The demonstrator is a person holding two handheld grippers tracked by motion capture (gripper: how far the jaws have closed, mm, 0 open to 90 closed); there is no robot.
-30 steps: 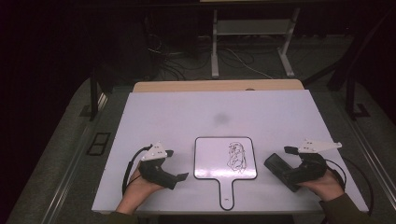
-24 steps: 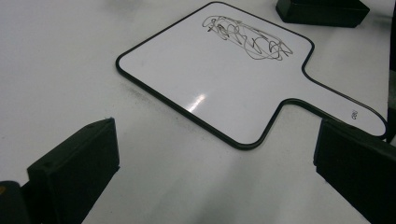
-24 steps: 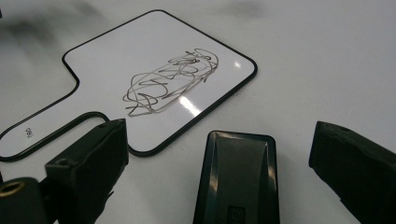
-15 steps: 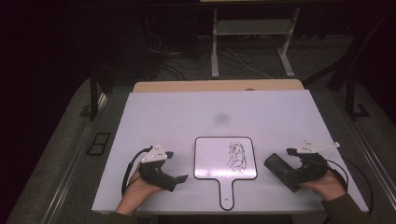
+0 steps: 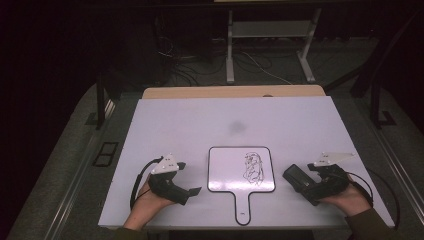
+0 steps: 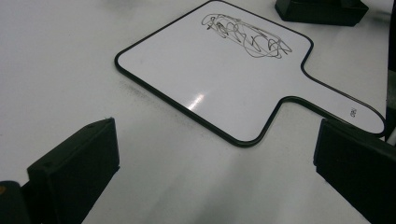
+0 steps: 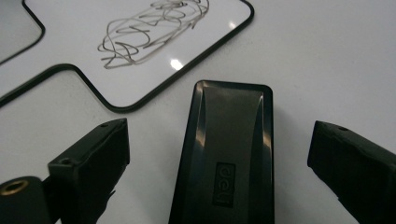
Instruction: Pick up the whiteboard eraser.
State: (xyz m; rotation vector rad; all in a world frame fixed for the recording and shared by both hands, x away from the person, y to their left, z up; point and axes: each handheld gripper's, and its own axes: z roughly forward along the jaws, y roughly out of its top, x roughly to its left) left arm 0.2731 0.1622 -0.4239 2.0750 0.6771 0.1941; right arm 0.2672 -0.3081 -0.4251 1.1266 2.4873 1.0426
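A small paddle-shaped whiteboard (image 5: 235, 170) with a black scribble lies flat near the table's front edge, handle toward the person. A black eraser (image 5: 296, 176) lies just right of it. My right gripper (image 5: 301, 180) straddles the eraser (image 7: 229, 154); its jaws have just been closing a little, with gaps still showing on both sides, so it is open. Left of the board, my left gripper (image 5: 189, 178) rests on the table, open and empty. In the left gripper view the whiteboard (image 6: 210, 70) lies ahead of that gripper (image 6: 215, 149).
The white table (image 5: 225, 120) stretches bare behind the board, with a faint grey smudge (image 5: 236, 127) at mid-table. A wooden strip (image 5: 235, 92) runs along the far edge. Beyond it are dark floor, cables and a metal stand (image 5: 270, 30).
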